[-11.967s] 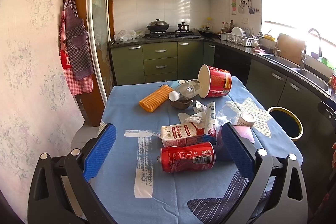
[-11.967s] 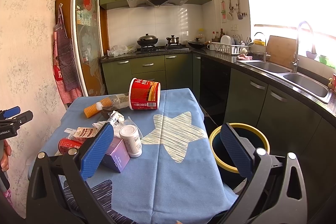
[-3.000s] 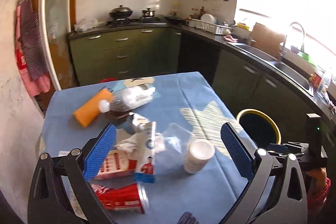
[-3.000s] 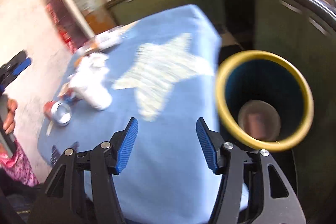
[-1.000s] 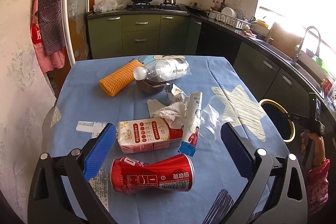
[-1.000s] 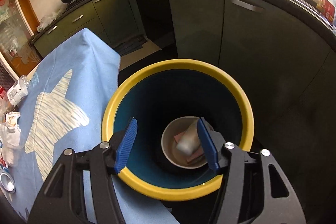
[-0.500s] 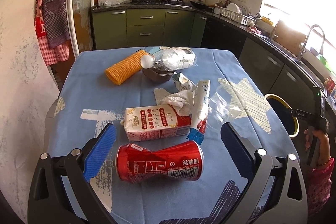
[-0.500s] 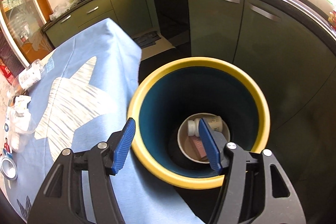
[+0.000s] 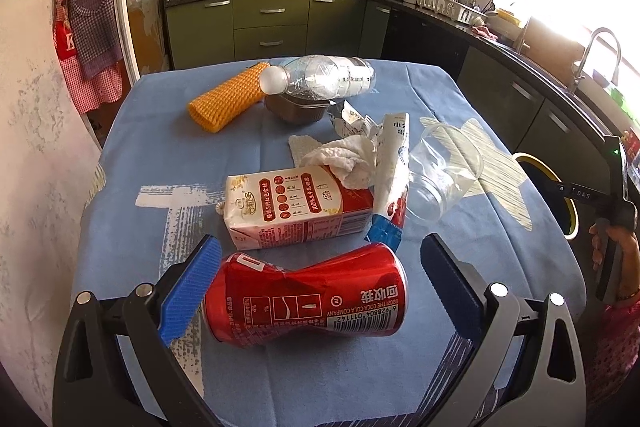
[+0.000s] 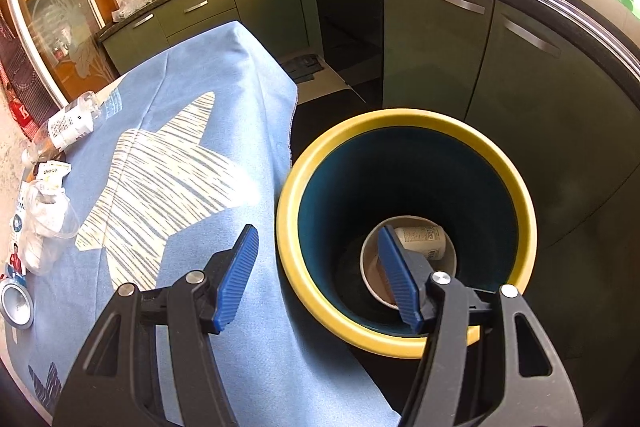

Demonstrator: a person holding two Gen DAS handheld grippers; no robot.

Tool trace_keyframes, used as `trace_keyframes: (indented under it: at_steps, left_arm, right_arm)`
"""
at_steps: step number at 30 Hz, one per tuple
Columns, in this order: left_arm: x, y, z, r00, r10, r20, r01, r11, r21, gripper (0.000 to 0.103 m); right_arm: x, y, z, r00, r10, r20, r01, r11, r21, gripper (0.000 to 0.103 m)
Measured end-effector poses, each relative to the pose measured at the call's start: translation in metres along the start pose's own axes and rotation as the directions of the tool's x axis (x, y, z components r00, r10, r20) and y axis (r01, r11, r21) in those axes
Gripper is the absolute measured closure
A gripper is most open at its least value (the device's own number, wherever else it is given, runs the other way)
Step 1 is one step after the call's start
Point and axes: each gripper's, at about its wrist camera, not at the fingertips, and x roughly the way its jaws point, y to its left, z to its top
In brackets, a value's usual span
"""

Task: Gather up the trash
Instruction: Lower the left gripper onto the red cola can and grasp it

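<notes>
A dented red cola can (image 9: 308, 301) lies on its side on the blue tablecloth (image 9: 132, 227), between the fingers of my open left gripper (image 9: 320, 287). Behind it lie a red-and-white milk carton (image 9: 296, 205), a crumpled tissue (image 9: 340, 159), a wrapper (image 9: 394, 163), a clear plastic cup (image 9: 444, 173), a plastic bottle (image 9: 320, 77) on a brown tub, and an orange mesh sleeve (image 9: 228, 99). My right gripper (image 10: 320, 275) is open and empty over the near rim of the yellow-rimmed bin (image 10: 400, 131). A white bottle (image 10: 422, 241) lies in the bin.
The bin stands on the floor beside the table's right edge, in front of green cabinets (image 10: 432, 39). The right gripper and the hand holding it show at the right of the left wrist view (image 9: 608, 211). Stove and counter run along the back wall.
The left gripper has moved closer to the cola can, which now sits between its fingers. The right gripper has shifted left, from over the bin toward the table edge.
</notes>
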Motion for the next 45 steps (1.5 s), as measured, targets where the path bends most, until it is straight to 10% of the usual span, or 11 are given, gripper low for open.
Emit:
trace_keyframes:
  at_steps: [18,24,28,33,35,38,45]
  left_arm:
    - [0.019,-0.002,0.002,0.998,0.043,-0.040,-0.041,0.998,0.039,0.005]
    - [0.003,-0.015,0.013,0.999,0.026,-0.028,-0.019,0.975,0.220,0.005]
    - [-0.019,-0.031,0.018,0.995,-0.090,-0.038,0.097,0.855,0.510,0.005]
    - [-0.012,-0.049,0.000,0.935,-0.148,-0.321,0.352,0.477,0.805,0.005]
    - [0.001,-0.050,-0.007,0.921,-0.083,-0.381,0.382,0.396,0.835,0.005]
    - [0.017,-0.045,-0.009,0.957,-0.018,-0.291,0.280,0.330,0.901,0.005]
    - [0.044,-0.027,-0.016,0.934,-0.012,-0.356,0.344,0.290,0.893,0.014]
  right_arm:
    - [0.020,0.018,0.008,0.998,0.053,-0.031,-0.054,0.998,-0.042,0.044]
    - [0.015,0.018,0.011,0.998,0.054,-0.021,-0.055,0.997,-0.049,0.044]
    - [0.010,0.019,0.011,0.999,0.048,-0.017,-0.048,0.997,-0.057,0.043]
    - [0.002,0.023,0.010,0.999,0.034,-0.013,-0.034,0.997,-0.066,0.042]
    - [-0.001,0.024,0.010,0.999,0.034,-0.009,-0.035,0.997,-0.065,0.042]
    - [-0.003,0.027,0.008,0.999,0.033,-0.010,-0.034,0.997,-0.065,0.042]
    - [-0.005,0.028,0.010,1.000,0.020,-0.017,-0.021,0.997,-0.075,0.042]
